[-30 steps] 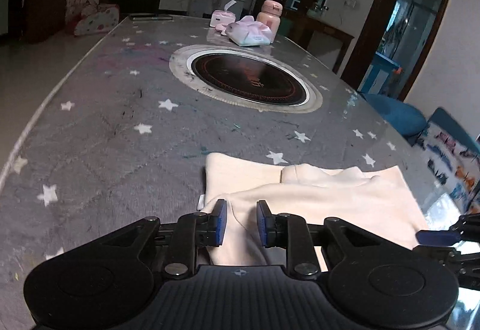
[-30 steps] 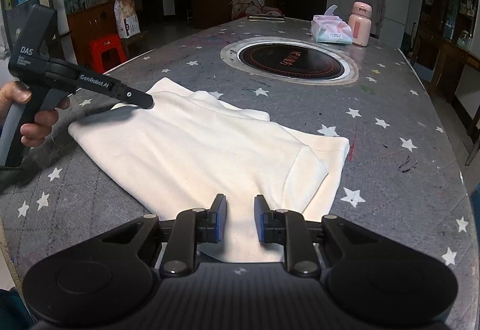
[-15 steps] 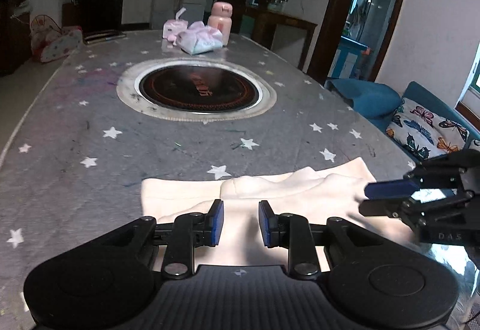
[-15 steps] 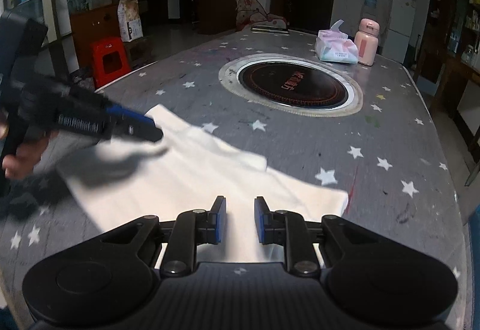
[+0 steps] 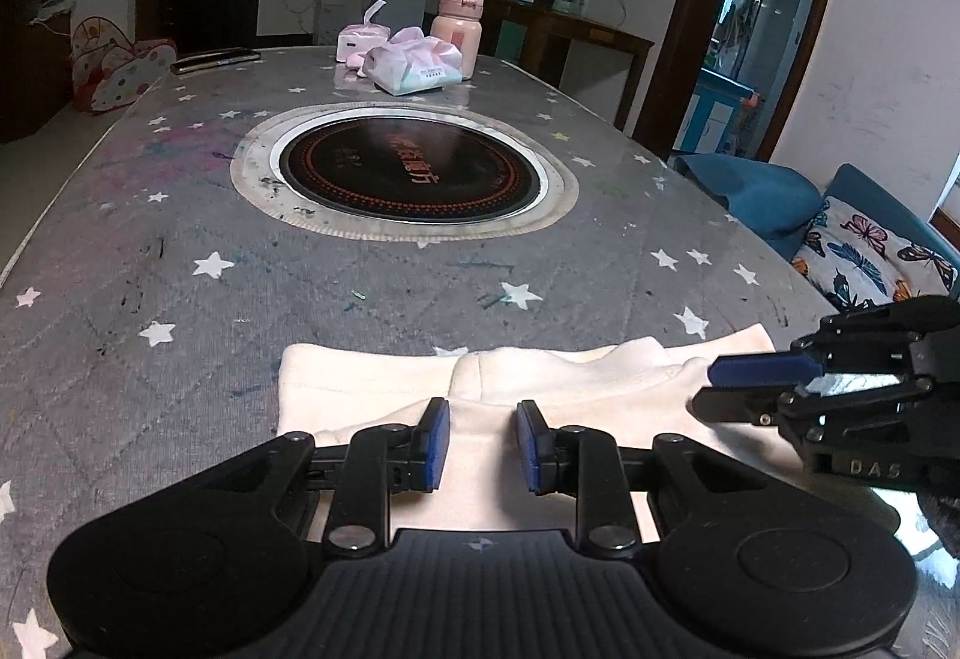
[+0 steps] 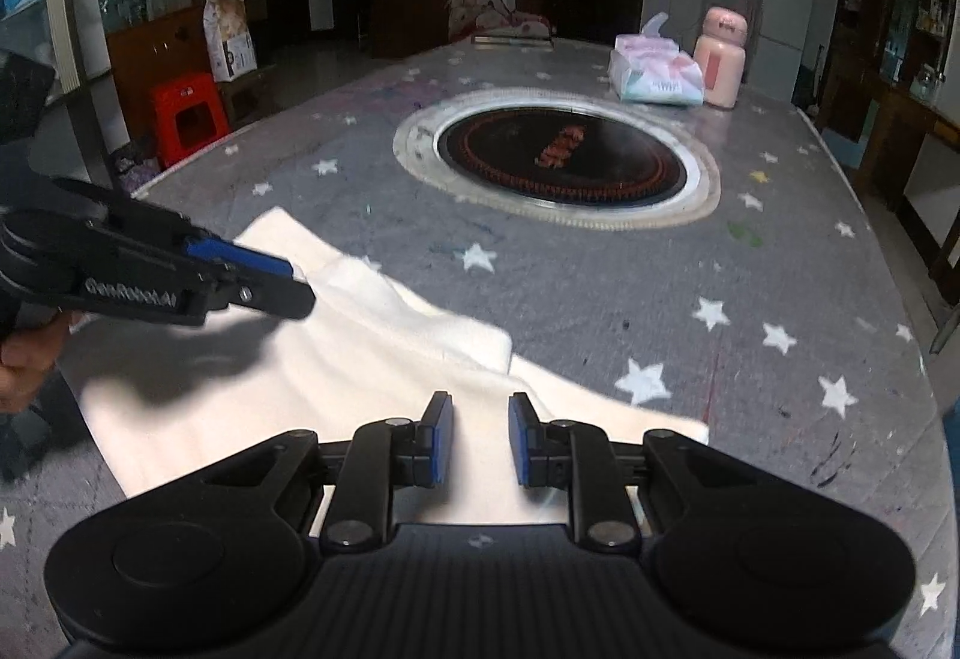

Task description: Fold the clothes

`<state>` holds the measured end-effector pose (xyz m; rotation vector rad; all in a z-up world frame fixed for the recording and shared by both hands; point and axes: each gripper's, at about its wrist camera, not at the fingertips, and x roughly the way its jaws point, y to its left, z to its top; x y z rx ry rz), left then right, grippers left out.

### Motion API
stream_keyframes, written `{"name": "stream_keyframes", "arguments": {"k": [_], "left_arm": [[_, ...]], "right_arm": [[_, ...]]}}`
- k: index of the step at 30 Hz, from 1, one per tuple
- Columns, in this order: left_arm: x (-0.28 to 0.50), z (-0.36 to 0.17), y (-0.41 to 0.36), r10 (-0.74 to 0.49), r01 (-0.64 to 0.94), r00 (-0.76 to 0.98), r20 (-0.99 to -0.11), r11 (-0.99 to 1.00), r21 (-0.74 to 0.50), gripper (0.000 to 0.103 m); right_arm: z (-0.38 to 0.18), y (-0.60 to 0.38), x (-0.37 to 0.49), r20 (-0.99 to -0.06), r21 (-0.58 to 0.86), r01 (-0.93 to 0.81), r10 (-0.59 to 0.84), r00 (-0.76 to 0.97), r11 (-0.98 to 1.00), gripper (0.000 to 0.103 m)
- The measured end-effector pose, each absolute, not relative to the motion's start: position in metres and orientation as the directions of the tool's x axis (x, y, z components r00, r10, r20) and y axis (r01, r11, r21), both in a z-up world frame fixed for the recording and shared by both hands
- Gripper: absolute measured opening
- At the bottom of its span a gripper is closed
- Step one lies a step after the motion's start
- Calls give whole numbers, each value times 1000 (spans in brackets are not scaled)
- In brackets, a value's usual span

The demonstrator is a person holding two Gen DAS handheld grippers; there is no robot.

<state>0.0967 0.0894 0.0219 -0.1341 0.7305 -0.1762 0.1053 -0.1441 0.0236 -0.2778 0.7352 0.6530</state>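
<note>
A cream garment (image 5: 360,377) lies folded and flat on the grey star-patterned table (image 5: 180,215). My left gripper (image 5: 480,413) hovers over its near edge, narrowly open, with only cloth showing below the gap. Seen from the right wrist, the left gripper (image 6: 300,287) hangs above the garment (image 6: 360,359) near its left far corner and casts a shadow on it. My right gripper (image 6: 480,407) stands over the garment's near right part, narrowly open with nothing between the pads. In the left wrist view the right gripper (image 5: 702,389) points in from the right above the cloth.
A round black hotplate (image 5: 408,173) is set into the table's middle. A tissue pack (image 5: 414,68), a pink bottle (image 5: 457,29) and a dark flat object (image 5: 216,58) sit at the far end. A blue sofa with a butterfly cushion (image 5: 870,251) is on the right, a red stool (image 6: 186,116) on the left.
Both grippers have slid sideways over the garment and now stand closer to each other. The garment has not moved and neither gripper has taken hold of it.
</note>
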Motion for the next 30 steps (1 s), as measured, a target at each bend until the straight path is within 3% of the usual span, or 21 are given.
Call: {"name": "stream_keyframes", "arguments": {"k": [30], "left_arm": [[112, 23, 63, -170, 155, 740, -651, 985, -80, 29]], "right_arm": [[19, -114, 121, -701, -47, -670, 453, 551, 741, 19]]}}
